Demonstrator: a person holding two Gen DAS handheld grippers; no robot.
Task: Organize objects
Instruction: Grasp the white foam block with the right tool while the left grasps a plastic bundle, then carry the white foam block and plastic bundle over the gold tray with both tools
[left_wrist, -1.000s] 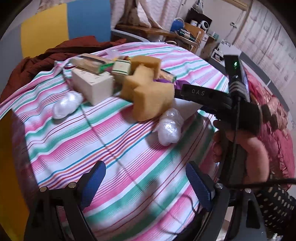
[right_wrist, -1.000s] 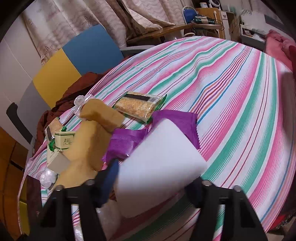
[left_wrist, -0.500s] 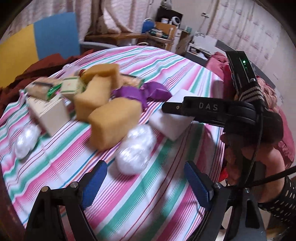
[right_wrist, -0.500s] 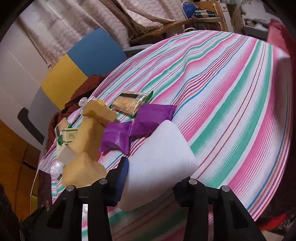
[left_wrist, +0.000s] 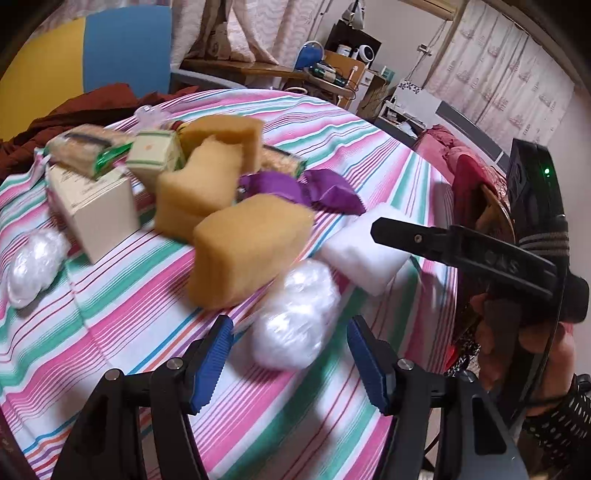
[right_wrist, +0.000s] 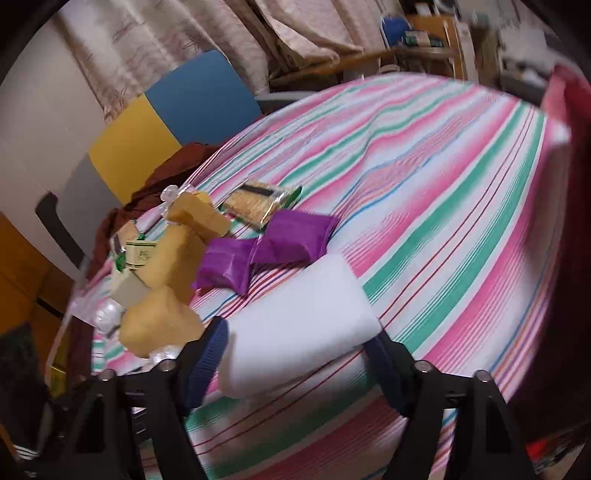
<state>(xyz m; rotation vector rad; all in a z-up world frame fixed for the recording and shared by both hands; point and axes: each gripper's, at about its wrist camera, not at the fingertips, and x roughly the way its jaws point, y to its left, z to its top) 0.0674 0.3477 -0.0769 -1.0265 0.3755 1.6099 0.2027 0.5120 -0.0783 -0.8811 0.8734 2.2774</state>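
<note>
On the striped tablecloth (left_wrist: 122, 325) lie yellow sponges (left_wrist: 243, 251), a white foam block (left_wrist: 364, 251), purple packets (left_wrist: 325, 192), a cream box (left_wrist: 96, 206), snack packs and clear plastic wads. My left gripper (left_wrist: 290, 362) is open, its blue pads either side of a plastic wad (left_wrist: 295, 321). My right gripper (right_wrist: 295, 358) has its jaws around the white foam block (right_wrist: 295, 332); both pads touch its sides. The right gripper also shows in the left wrist view (left_wrist: 402, 232), over the block.
A second plastic wad (left_wrist: 29, 266) lies at the left. A small green-and-white box (left_wrist: 155, 155) and a snack pack (right_wrist: 258, 203) sit behind the sponges. A blue and yellow chair (right_wrist: 166, 122) with a brown cloth stands beyond the table. The table edge falls away at right.
My left gripper has moved forward until the plastic wad sits between its pads. My right gripper has stayed around the white foam block and drawn back slightly toward the table edge.
</note>
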